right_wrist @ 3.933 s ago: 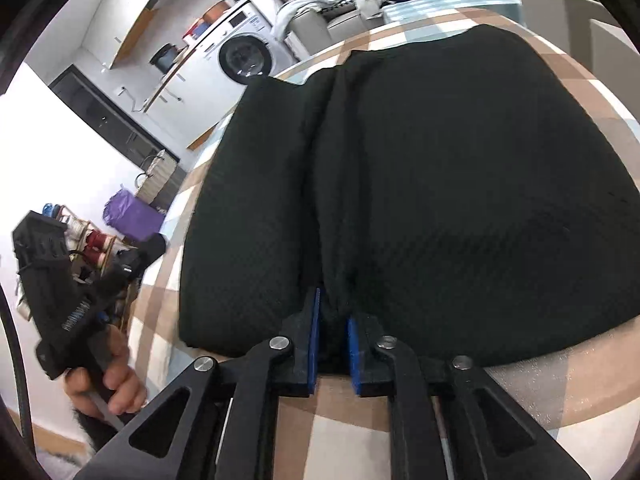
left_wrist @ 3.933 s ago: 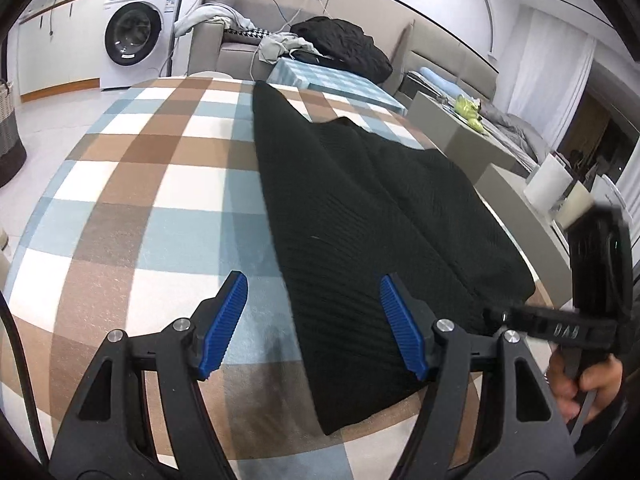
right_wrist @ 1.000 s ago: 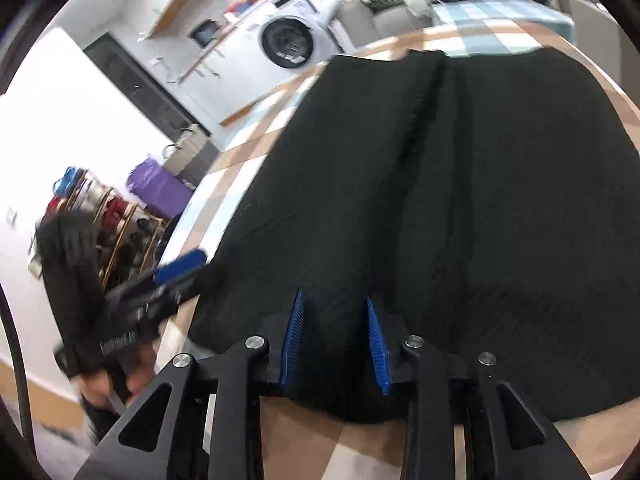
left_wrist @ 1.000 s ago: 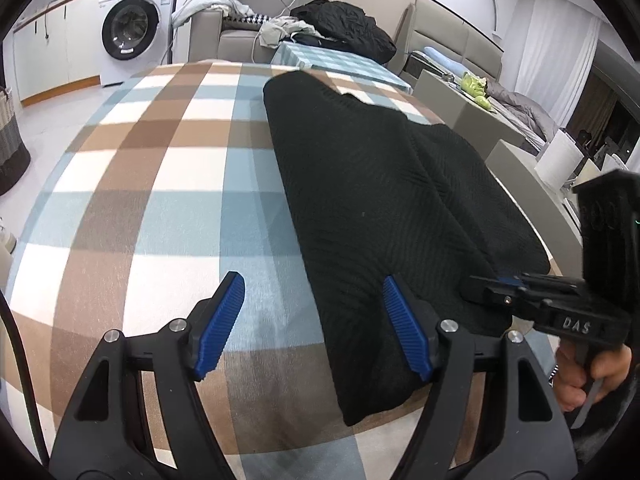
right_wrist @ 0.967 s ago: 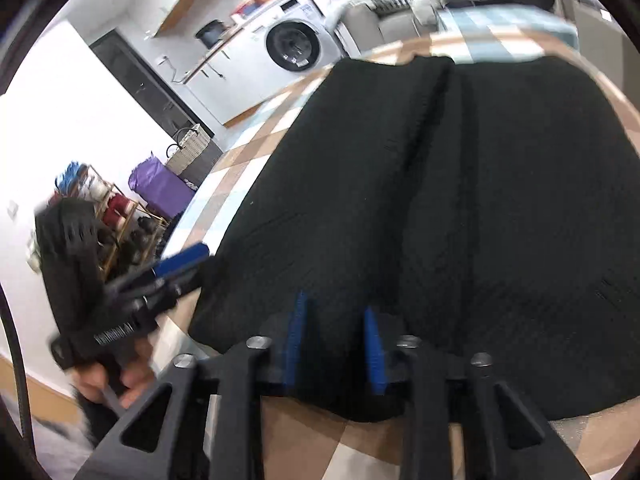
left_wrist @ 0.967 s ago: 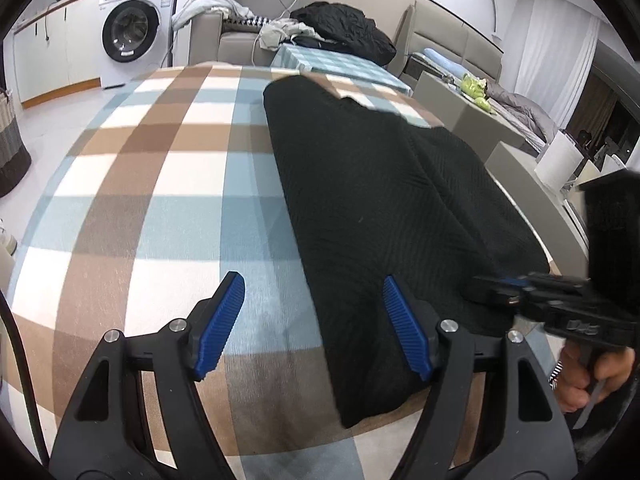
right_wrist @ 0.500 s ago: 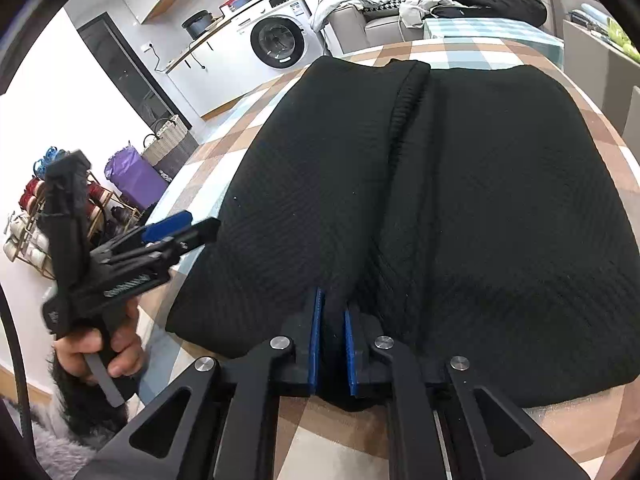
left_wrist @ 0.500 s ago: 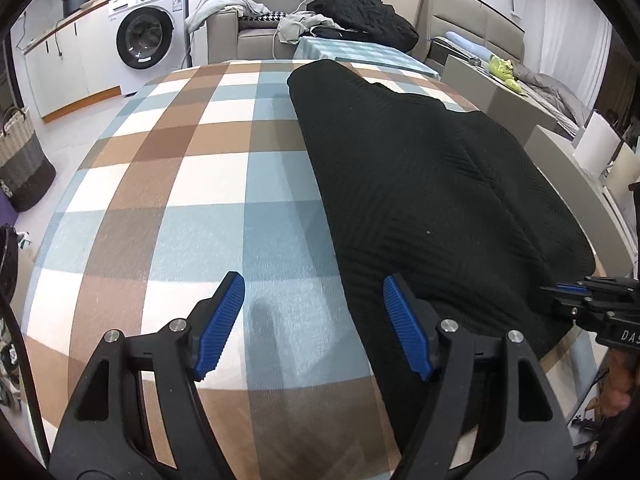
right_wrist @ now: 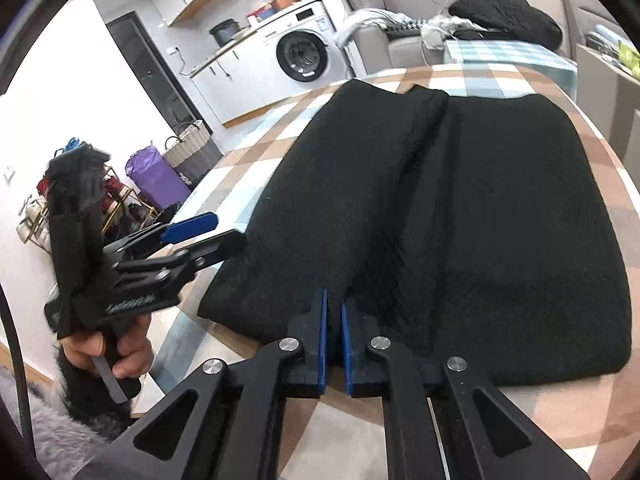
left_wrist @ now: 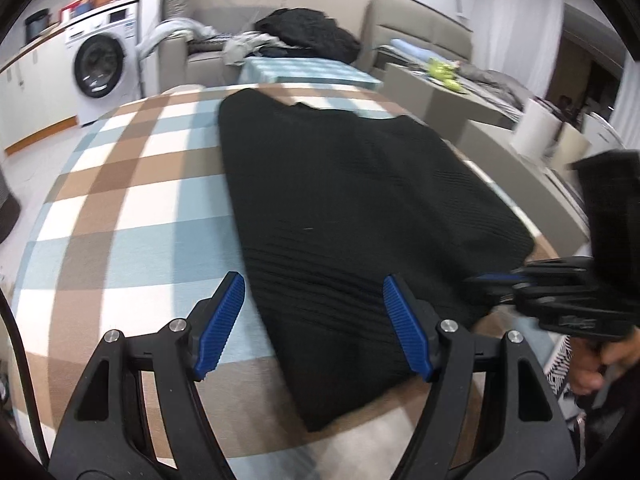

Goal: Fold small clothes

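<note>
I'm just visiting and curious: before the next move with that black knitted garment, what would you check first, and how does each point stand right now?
1. Right gripper pinching the near hem of the black knitted garment: ok.
2. Left gripper open: ok.
3. Left gripper gripping the garment's corner: not ok, its pads are apart around the near left edge.
4. Garment lying on the checked tablecloth: ok.
5. Garment free of ridges: not ok, one lengthwise fold runs up the middle.
6. Layers caught in the right pinch: cannot tell.
</note>
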`<action>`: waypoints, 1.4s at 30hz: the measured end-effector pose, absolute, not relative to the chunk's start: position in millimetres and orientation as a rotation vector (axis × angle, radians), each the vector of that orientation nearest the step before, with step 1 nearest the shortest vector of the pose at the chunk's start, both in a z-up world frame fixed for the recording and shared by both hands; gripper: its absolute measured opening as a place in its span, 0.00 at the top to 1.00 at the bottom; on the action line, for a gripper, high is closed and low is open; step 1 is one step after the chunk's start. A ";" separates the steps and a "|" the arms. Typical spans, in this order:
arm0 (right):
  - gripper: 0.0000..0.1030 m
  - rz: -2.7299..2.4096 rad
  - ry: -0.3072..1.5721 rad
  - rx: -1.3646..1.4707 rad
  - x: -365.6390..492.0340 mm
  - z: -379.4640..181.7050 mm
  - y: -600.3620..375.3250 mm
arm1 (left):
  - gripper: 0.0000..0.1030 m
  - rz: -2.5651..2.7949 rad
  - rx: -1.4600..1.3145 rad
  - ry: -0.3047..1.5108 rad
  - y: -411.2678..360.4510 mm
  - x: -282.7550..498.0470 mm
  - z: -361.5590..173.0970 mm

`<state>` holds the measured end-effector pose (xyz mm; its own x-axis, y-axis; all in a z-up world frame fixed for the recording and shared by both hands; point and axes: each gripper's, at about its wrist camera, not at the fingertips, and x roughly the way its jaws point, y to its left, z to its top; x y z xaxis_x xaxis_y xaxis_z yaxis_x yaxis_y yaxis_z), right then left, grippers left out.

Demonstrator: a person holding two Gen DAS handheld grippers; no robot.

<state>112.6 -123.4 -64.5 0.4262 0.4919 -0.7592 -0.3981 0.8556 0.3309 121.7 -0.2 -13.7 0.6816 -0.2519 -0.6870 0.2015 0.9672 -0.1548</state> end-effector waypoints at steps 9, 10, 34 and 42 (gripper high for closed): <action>0.59 0.501 0.976 0.201 130.4 -65.8 -145.5 | 0.32 -0.350 -0.019 0.816 -30.3 128.6 -29.8; 0.59 0.502 0.988 0.220 134.7 -69.5 -147.2 | 0.32 -0.348 0.002 0.829 -33.3 129.7 -33.3; 0.91 0.524 0.937 0.147 176.3 -65.8 -114.4 | 0.30 -0.365 0.010 0.836 -29.2 125.7 -31.4; 0.93 0.456 0.873 0.096 166.6 -36.4 -135.8 | 0.30 -0.319 -0.054 0.795 -4.8 123.6 -15.2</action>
